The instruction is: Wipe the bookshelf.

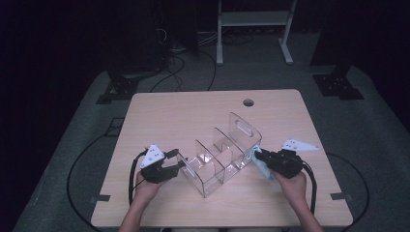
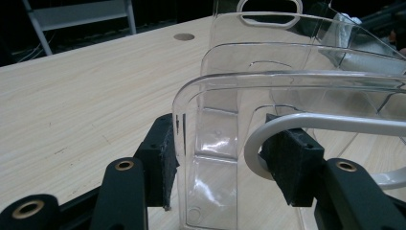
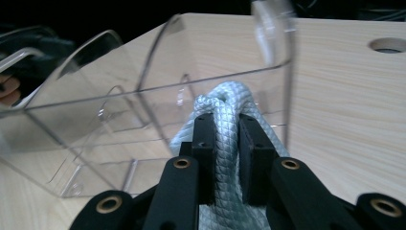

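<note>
Mid-job, I reckoned: the clear organizer sat centre-frame on the table, left gripper fingers clamped on its end wall, right gripper fingers clamped on the cloth, wiping unfinished.

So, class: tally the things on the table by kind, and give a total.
Clear plastic organizer: 1
Pale blue cloth: 1
Handheld grippers, left and right: 2
Total: 4
</note>
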### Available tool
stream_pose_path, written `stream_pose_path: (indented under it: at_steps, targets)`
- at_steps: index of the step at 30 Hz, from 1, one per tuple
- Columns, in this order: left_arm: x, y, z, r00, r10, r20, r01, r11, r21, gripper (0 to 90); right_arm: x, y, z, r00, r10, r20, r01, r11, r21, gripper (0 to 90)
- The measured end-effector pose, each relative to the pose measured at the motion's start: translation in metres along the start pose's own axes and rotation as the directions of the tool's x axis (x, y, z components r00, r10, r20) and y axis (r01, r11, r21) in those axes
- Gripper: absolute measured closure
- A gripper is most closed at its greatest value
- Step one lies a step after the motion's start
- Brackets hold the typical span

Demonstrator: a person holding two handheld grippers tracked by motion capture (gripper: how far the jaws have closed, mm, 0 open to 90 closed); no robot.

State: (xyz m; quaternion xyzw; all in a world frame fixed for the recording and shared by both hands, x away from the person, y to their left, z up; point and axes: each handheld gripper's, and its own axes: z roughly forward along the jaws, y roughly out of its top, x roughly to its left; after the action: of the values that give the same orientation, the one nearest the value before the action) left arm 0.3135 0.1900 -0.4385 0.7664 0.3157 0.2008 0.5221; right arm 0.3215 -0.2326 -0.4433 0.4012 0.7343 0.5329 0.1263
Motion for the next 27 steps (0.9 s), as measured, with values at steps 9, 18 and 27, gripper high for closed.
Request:
stream_pose_path:
  at_steps: [9, 18, 27]
  targets:
    - [-0.001, 0.000, 0.001, 1.0000, 0.001, -0.005, -0.001, 1.0000, 0.000, 46.9, -0.010, 0.002, 0.003, 0.9987, -0.048, 0.017, 0.048, 0.998, 0.033, 78.5]
    - [-0.001, 0.000, 0.000, 1.0000, -0.001, -0.002, 0.001, 1.0000, -0.001, 46.9, 0.010, -0.001, 0.008, 0.9923, -0.114, -0.050, 0.116, 0.992, 0.056, 78.8]
    - [0.000, 0.001, 0.001, 1.0000, 0.003, 0.005, -0.003, 1.0000, -0.001, 46.8, -0.012, 0.002, 0.007, 0.9992, -0.038, 0.011, 0.038, 0.999, 0.023, 78.9]
